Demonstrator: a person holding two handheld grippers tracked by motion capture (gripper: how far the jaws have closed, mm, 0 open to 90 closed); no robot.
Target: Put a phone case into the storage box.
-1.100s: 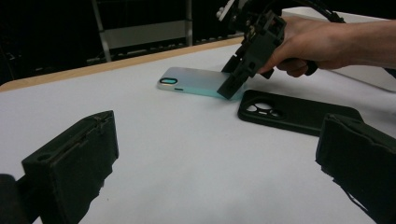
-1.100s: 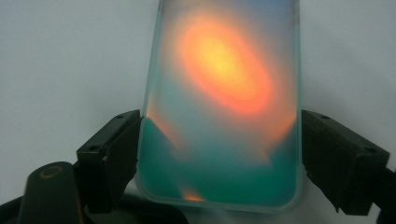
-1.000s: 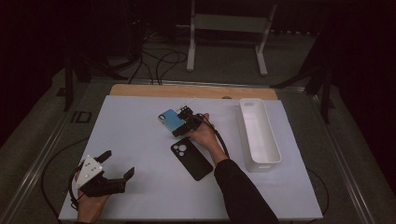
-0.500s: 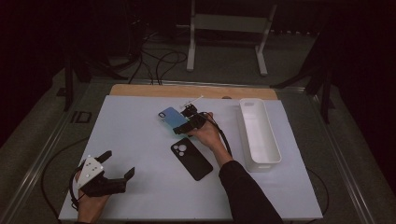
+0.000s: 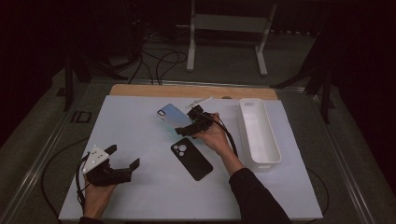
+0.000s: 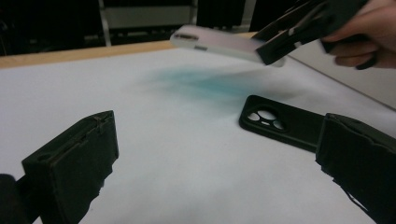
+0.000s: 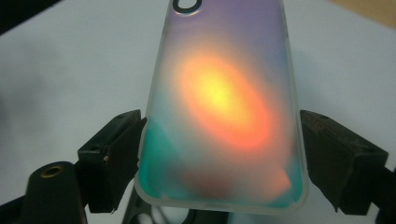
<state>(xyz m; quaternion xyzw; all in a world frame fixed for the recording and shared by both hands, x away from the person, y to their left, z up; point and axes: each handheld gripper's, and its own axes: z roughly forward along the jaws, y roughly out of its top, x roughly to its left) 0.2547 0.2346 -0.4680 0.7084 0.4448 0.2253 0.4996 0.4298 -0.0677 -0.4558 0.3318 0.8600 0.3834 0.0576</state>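
Observation:
An iridescent translucent phone case (image 5: 172,116) (image 7: 224,107) hangs tilted above the white mat. My right gripper (image 5: 186,127) (image 7: 219,163) is shut on it, one jaw against each long edge near its lower end. In the left gripper view the same case (image 6: 219,43) floats above a teal glow on the mat. A black phone case (image 5: 191,158) (image 6: 280,122) lies flat just in front of it, camera holes facing up. My left gripper (image 5: 123,157) (image 6: 215,163) rests near the mat's front left corner, open and holding nothing.
A long white tray (image 5: 243,126) stands along the right side of the mat (image 5: 140,196). A wooden strip (image 5: 140,89) borders the far edge. Cables trail from both grippers. A metal stand (image 5: 224,28) and dark floor lie beyond the table.
The right hand has shifted slightly while holding the iridescent case, which now sits raised and tilted off the mat. The left gripper has not moved.

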